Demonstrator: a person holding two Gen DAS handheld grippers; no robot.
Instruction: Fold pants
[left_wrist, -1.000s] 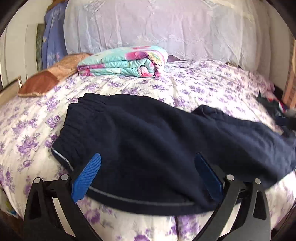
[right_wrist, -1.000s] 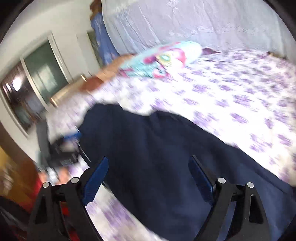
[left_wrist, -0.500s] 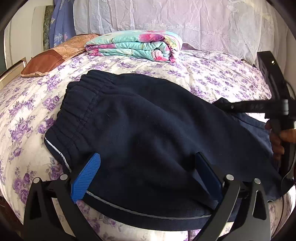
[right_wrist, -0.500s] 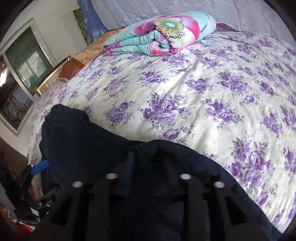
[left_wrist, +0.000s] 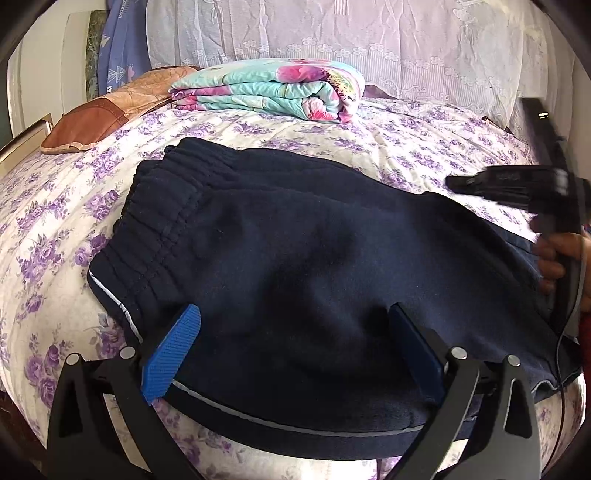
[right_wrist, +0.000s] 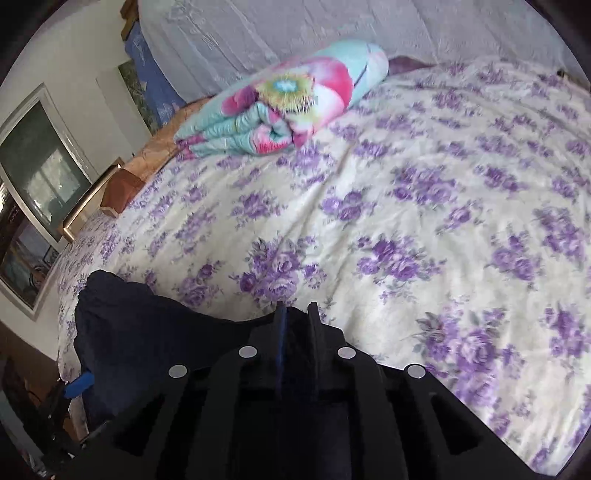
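Observation:
Dark navy pants lie across a bed with a purple-flowered sheet, elastic waistband to the left. My left gripper is open, its blue pads spread wide over the pants' near edge. At the right, a hand holds my right gripper at the pants' far right edge. In the right wrist view that gripper is shut, with dark pants fabric pinched between the fingers and bunched under them.
A folded turquoise and pink quilt and a brown pillow lie at the head of the bed, before a white lace cover. A window is on the left wall. The bed's edge runs just below my left gripper.
My right gripper went from wide open to shut on the pants fabric and came into the left wrist view at the right. The left gripper stayed open over the near edge.

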